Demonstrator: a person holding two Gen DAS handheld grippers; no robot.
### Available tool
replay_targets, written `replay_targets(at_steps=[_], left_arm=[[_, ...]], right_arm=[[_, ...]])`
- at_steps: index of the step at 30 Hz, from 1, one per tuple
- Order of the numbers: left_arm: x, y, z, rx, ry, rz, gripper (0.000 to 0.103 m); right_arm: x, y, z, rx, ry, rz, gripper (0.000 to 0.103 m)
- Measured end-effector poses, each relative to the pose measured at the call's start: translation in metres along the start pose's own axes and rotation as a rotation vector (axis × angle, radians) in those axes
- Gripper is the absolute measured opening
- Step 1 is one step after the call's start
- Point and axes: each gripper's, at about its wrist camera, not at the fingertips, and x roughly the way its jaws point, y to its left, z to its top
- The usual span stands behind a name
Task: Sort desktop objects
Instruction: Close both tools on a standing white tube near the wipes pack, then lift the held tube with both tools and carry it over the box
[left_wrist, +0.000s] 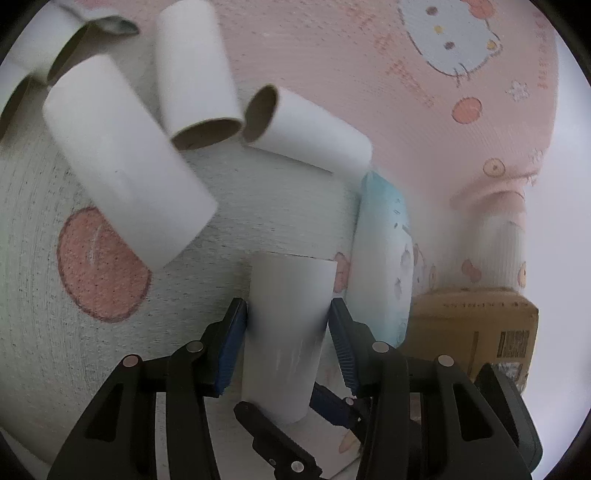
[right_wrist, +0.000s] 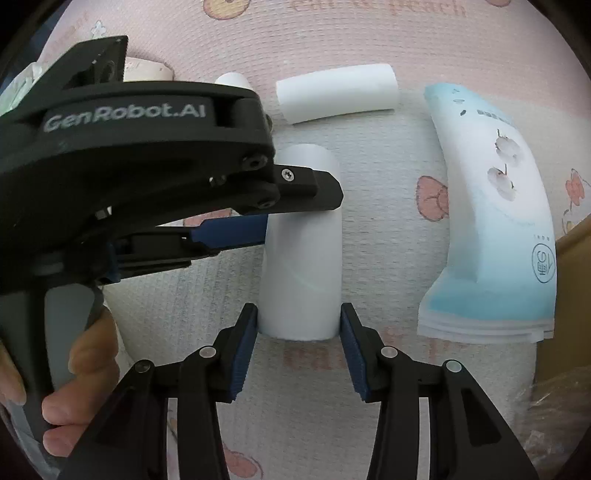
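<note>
A white paper tube (left_wrist: 288, 332) (right_wrist: 301, 258) sits between both grippers over the pink printed cloth (left_wrist: 332, 74). I cannot tell whether it rests on the cloth. In the right wrist view my right gripper (right_wrist: 299, 332) is shut on the tube's near end, with both blue pads against its sides. My left gripper (left_wrist: 288, 314) (right_wrist: 299, 214) straddles the tube further along. Its jaws stand slightly wider than the tube, so it is open around it. In the left wrist view the right gripper's fingers (left_wrist: 266, 428) show at the tube's lower end.
Several more white tubes (left_wrist: 125, 158) (left_wrist: 192, 70) (left_wrist: 306, 129) (right_wrist: 338, 92) lie on the cloth beyond. A blue-and-white tissue pack (left_wrist: 384, 266) (right_wrist: 491, 206) lies to the right, with a cardboard box (left_wrist: 469, 325) (right_wrist: 569, 295) past it. A hand (right_wrist: 81, 369) grips the left tool.
</note>
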Motion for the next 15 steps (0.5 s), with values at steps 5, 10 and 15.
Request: replay_targets(at_steps=[5, 10, 15], left_arm=[[-0.009, -0.010, -0.005, 0.033, -0.013, -0.009, 0.050], [-0.032, -0.019, -0.017, 0.093, -0.076, -0.019, 0.050], [-0.045, -0.021, -0.022, 0.117, -0.102, -0.051, 0.050]], right_arm=[[-0.006, -0.005, 0.005, 0.017, 0.000, 0.026, 0.042], [-0.018, -0.004, 0.012, 0.002, -0.028, 0.045, 0.042], [-0.028, 0.007, 0.011, -0.046, -0.065, 0.016, 0.042]])
